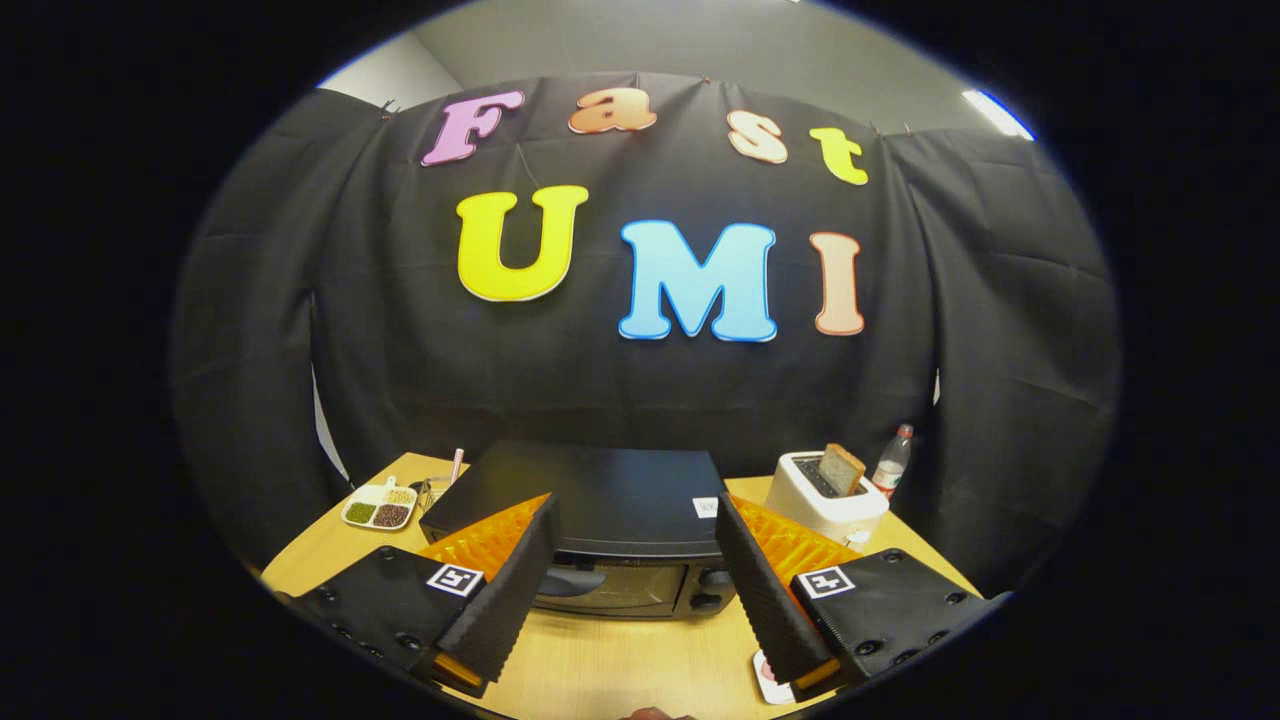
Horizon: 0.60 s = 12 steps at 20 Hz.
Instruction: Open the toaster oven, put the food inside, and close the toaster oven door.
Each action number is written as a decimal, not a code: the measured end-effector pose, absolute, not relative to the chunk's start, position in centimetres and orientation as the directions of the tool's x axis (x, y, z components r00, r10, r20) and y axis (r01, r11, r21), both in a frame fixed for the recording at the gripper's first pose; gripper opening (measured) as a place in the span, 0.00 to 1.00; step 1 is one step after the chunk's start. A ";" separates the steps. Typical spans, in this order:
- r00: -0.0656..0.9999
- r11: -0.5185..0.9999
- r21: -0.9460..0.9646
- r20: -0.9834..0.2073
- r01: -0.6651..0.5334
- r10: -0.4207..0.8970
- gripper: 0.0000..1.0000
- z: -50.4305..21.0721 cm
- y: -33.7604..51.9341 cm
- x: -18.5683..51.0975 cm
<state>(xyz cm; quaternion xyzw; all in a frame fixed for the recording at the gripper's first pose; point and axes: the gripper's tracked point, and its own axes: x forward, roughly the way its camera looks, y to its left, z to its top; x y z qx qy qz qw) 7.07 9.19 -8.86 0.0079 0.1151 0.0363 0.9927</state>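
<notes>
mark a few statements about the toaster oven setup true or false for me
1. The toaster oven door is shut. True.
2. The gripper is shut on the oven's handle. False: its fingers stand open with nothing between them, short of the oven.
3. A slice of bread stands in the white toaster. True.
4. The plastic bottle lies on top of the oven. False: it stands upright behind the toaster, off to the oven's side.
5. A divided dish of grains or beans sits on the wooden table, on the oven's far side from the toaster. True.
</notes>
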 end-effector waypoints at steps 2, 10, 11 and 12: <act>0.961 0.996 0.036 -0.263 -0.076 0.083 0.98 -10.5 10.1 8.0; 0.928 0.992 0.007 -0.352 -0.128 0.122 0.98 -15.5 13.7 10.4; 0.925 0.991 0.006 -0.360 -0.130 0.123 0.98 -15.9 14.1 10.6; 0.922 0.991 0.007 -0.368 -0.131 0.125 0.99 -16.4 14.5 10.7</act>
